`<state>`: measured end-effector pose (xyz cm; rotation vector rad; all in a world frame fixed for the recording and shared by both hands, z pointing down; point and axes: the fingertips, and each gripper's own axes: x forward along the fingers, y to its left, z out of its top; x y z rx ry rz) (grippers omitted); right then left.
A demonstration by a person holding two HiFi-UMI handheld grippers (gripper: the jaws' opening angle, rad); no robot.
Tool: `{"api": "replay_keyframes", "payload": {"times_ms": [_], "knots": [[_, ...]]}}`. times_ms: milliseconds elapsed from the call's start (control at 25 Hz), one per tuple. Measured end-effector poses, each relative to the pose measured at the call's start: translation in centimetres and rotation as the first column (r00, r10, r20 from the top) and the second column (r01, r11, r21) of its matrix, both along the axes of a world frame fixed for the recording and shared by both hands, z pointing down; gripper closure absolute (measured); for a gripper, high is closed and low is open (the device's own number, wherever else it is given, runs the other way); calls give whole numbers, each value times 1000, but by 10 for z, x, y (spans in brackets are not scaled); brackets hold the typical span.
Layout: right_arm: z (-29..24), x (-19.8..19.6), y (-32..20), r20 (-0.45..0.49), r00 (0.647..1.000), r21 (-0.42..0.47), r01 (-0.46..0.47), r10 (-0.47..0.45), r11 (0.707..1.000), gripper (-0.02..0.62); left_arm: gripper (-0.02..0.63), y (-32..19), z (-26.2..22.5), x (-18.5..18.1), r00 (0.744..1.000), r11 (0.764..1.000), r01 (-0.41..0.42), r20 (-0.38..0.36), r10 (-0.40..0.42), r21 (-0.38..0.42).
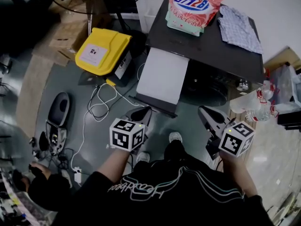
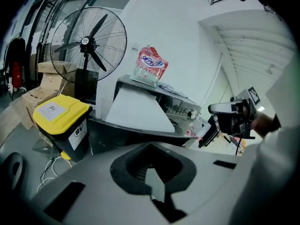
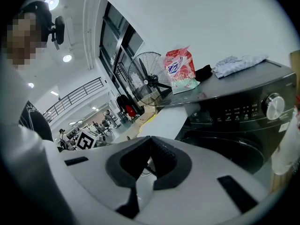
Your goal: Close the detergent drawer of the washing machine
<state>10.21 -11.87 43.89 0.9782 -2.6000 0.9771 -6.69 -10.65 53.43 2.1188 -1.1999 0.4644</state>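
Observation:
The dark washing machine (image 1: pixel 221 51) stands in front of me. Its white detergent drawer (image 1: pixel 162 74) is pulled far out toward me at the machine's left front, and shows as a white slab in the left gripper view (image 2: pixel 138 109) and the right gripper view (image 3: pixel 173 121). My left gripper (image 1: pixel 143 112) hovers just short of the drawer's front edge, jaws shut and empty (image 2: pixel 151 145). My right gripper (image 1: pixel 203 111) hangs to the drawer's right, before the round door, also shut on nothing (image 3: pixel 149 139). Neither touches the drawer.
A red detergent bag (image 1: pixel 194 6) and a crumpled cloth (image 1: pixel 240 27) lie on the machine's top. A yellow-lidded bin (image 1: pixel 103 51) stands left of the drawer, with cables (image 1: pixel 101 102) on the floor. Water bottles (image 1: pixel 256 105) crowd the right. A fan (image 2: pixel 89 43) stands behind.

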Motion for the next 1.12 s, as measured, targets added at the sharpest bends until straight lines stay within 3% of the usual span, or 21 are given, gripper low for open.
{"api": "replay_keyframes", "payload": {"times_ms": [360, 1120], "knots": [[1, 13, -29, 5, 1000, 3, 13, -13, 1000, 569, 584, -3, -3, 2, 998, 998, 54, -26, -54, -21], [8, 26, -61, 20, 993, 8, 114, -115, 993, 569, 584, -20, -13, 14, 986, 987, 158, -53, -157, 12]]}}
